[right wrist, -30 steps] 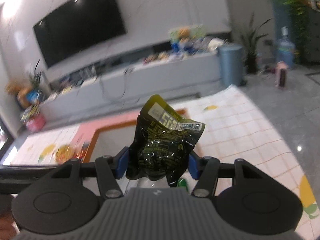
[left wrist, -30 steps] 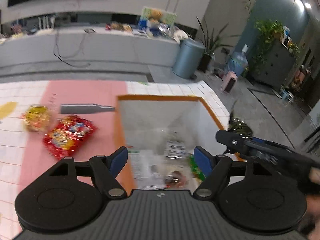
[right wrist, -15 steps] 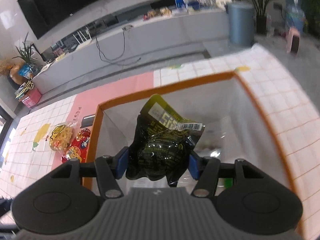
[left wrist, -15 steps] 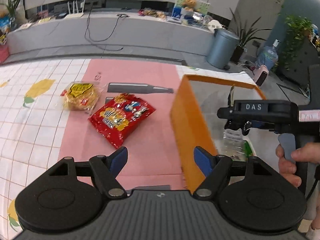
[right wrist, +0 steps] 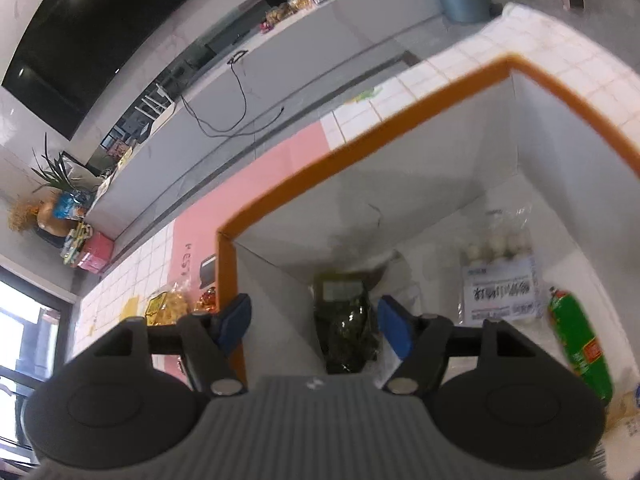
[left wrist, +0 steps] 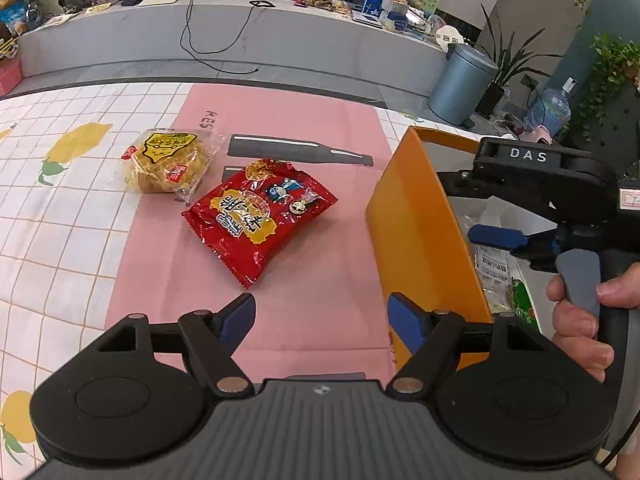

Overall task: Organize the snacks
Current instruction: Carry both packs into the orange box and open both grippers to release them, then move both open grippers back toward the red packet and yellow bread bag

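Dark packet (right wrist: 346,320) in orange box (right wrist: 360,148), label blurred

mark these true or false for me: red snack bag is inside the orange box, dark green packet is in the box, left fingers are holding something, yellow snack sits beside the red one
The red snack bag is inside the orange box: false, it lies on the pink mat outside it.
The dark green packet is in the box: true, it sits apart from the right gripper, whose fingers are opening.
The left gripper holds something: false, nothing is between its fingers.
The yellow snack sits beside the red one: true.
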The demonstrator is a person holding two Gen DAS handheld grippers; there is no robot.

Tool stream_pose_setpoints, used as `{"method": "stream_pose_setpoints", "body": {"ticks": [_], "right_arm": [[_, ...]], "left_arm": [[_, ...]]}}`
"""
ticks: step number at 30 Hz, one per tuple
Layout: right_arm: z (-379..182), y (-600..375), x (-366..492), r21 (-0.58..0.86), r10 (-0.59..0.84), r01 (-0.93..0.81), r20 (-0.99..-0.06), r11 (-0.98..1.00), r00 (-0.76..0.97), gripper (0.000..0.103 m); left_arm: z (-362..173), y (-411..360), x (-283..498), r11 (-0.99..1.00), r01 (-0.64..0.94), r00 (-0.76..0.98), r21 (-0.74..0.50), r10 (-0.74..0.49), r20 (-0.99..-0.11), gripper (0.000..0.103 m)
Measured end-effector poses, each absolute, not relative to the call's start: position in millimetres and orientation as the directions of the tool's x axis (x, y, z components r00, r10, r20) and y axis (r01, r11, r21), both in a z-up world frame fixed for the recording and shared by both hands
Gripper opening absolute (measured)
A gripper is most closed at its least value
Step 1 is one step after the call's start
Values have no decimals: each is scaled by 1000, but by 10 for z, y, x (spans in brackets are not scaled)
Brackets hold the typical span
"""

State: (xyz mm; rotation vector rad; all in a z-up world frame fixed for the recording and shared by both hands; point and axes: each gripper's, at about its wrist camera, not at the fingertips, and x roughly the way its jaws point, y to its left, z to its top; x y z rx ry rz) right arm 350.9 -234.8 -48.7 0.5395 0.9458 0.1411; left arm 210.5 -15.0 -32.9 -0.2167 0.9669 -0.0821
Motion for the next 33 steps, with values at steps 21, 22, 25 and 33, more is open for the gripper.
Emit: {"method": "stream_pose_setpoints", "body": {"ticks": [21, 22, 25, 33], "right_arm": [[123, -2214, 2829, 428, 205, 131, -653, 894, 729, 82], [162, -2178, 2799, 428, 210, 116, -641, 896, 738, 85], [255, -2062, 2701, 414, 215, 76, -611, 907, 762, 86], [293, -1672, 2596, 383, 248, 5, -607, 924, 755, 86]], "left_arm": [[83, -73, 1837, 990, -38, 592, -134, -86, -801, 88], [107, -50, 1816, 991, -42, 595, -127, -77, -800, 88], [199, 64, 1747, 992, -53, 608, -113, -58, -792, 88], [449, 554, 1575, 988, -110, 655, -104, -7, -756, 88]]}}
